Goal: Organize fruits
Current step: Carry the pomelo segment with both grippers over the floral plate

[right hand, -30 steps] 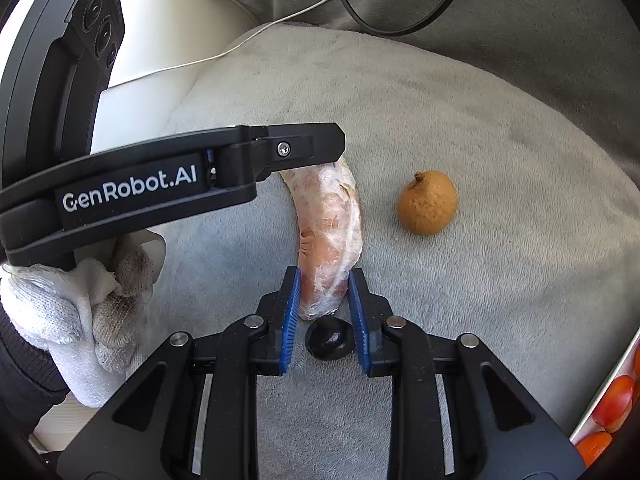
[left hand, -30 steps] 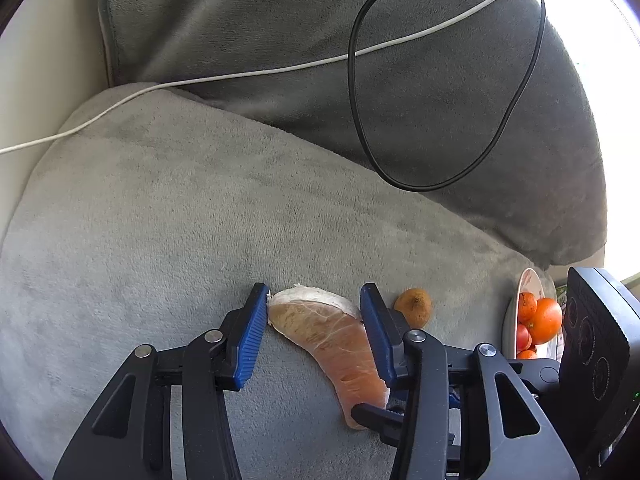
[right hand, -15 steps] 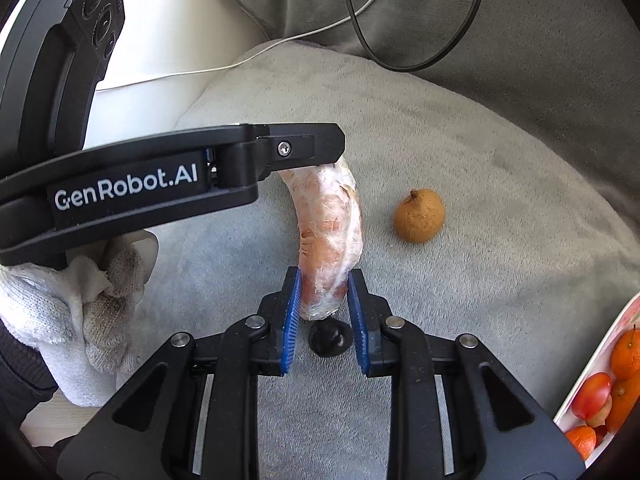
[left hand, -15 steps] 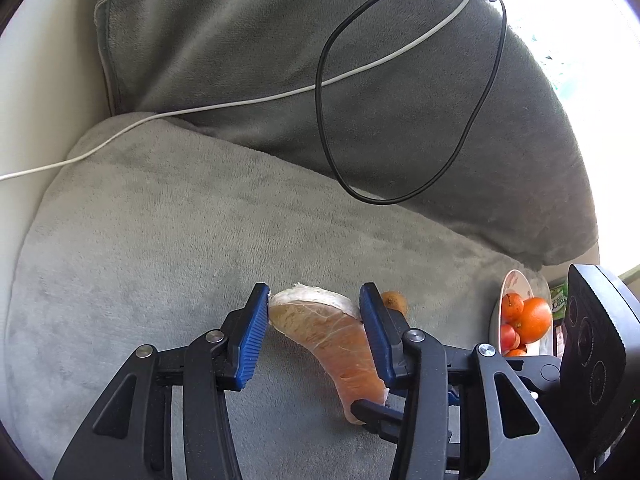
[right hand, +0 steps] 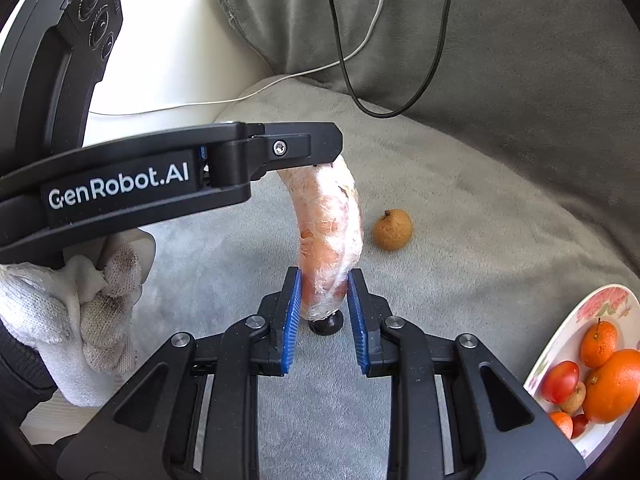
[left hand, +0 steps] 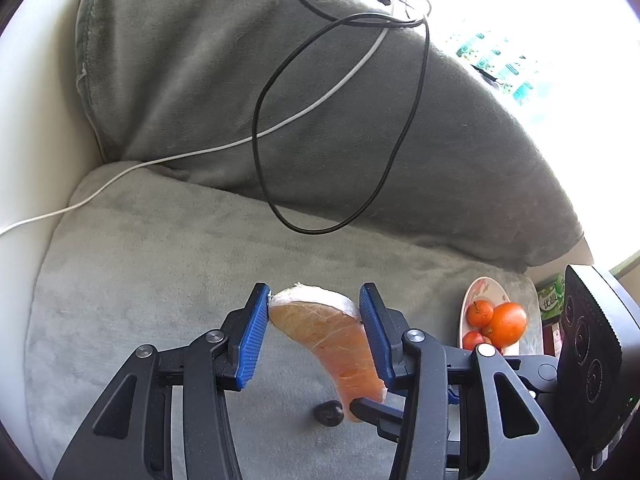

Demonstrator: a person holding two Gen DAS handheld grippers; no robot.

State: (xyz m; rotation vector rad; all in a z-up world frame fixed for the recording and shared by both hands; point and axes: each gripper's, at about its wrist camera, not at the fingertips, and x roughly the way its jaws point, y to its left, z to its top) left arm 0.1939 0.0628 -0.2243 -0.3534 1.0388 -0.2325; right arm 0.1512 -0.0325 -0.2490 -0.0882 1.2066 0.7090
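both grippers meet on one plastic-wrapped melon wedge (right hand: 328,236), held clear of the grey cushion (right hand: 460,248). right gripper (right hand: 324,312) pinches the narrow near end of the wedge between its blue ribbed pads (right hand: 291,320), jaws narrowed onto it. left gripper (left hand: 314,334) takes the wide far end, its blue pads (left hand: 252,340) touching both sides of the pale rind edge, jaws fairly wide. in the right wrist view the left gripper reaches in from the left, level, held by a hand in a white knit glove (right hand: 80,312) at the near left. the wedge is curved, orange, and covered in crinkled cling film. a small black knob (right hand: 326,325) lies on the cushion just under the wedge's near end. a round brown fruit (right hand: 392,230) sits on the plush cushion just right of the wedge. at the near right a flowered plate (right hand: 568,320) holds oranges (right hand: 612,384) and small red fruits. black cable (left hand: 340,128) and white cable (left hand: 200,152) trail over the back cushion.
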